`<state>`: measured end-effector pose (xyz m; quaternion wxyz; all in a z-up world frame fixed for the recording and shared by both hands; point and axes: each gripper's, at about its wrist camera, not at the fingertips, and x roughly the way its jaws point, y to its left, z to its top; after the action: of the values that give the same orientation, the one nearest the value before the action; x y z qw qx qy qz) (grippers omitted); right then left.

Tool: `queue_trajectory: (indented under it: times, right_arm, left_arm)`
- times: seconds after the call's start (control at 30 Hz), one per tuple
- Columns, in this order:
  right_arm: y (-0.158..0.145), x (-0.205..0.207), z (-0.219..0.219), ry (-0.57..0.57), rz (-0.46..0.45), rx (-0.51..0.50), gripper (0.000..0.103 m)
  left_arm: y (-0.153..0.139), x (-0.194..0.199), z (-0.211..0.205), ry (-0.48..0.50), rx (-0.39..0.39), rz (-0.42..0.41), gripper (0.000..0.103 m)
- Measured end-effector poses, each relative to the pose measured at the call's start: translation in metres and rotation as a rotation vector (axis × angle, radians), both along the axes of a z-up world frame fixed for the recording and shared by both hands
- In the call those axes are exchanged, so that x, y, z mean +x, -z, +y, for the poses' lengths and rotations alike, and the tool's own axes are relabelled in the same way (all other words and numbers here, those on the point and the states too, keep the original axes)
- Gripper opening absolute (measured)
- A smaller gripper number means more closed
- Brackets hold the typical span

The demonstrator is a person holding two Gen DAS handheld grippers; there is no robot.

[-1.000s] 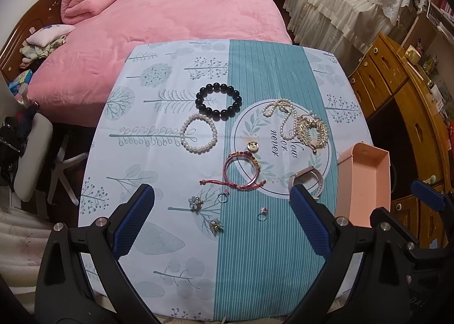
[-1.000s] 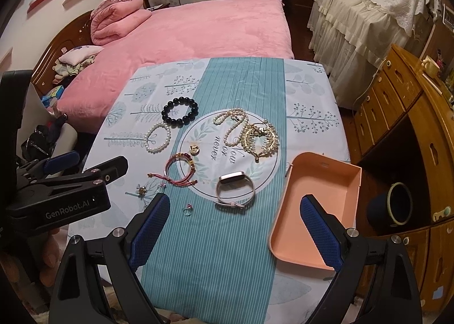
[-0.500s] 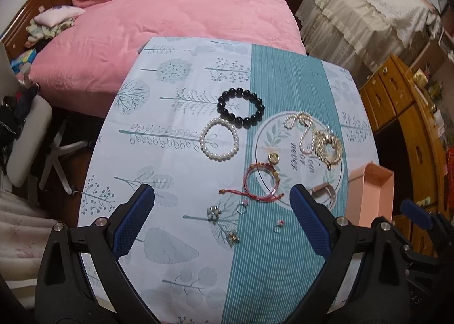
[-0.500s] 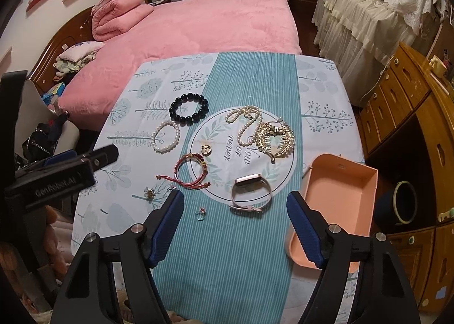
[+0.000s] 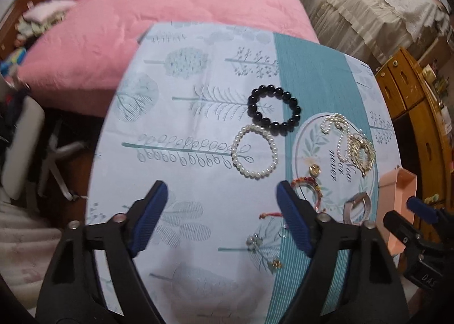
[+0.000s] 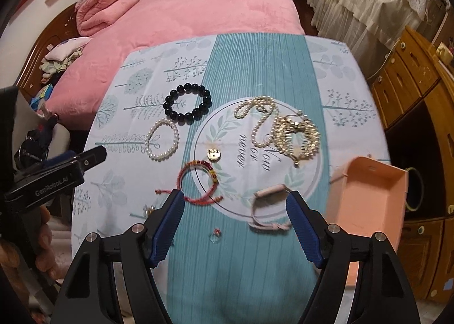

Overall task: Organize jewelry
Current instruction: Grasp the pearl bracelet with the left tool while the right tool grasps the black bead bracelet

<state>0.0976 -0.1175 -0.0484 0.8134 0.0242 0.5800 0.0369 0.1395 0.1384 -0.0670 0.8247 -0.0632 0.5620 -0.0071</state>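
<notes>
- Here, the right gripper point(image 6: 235, 227), jaws spread and empty, has the pink watch band point(image 6: 266, 210) lying crosswise just between its tips.
- The left gripper point(image 5: 221, 219), also spread empty, is farther; the pink box point(image 6: 371, 199) sits at lower right.

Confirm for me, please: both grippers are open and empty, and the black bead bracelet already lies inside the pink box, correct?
Not quite. The black bead bracelet still lies on the tablecloth, beside the pearl bracelet; the right wrist view shows it outside the pink box. The left gripper and right gripper are indeed open and empty.
</notes>
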Motion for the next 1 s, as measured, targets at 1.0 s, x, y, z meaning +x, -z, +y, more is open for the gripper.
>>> queue_trajectory:
  times: [1.0]
  right_arm:
    - [0.140,0.231,0.085,-0.061,0.144,0.011,0.040]
  left_arm:
    - [0.112,0.106,-0.053,0.150,0.090,0.176,0.049]
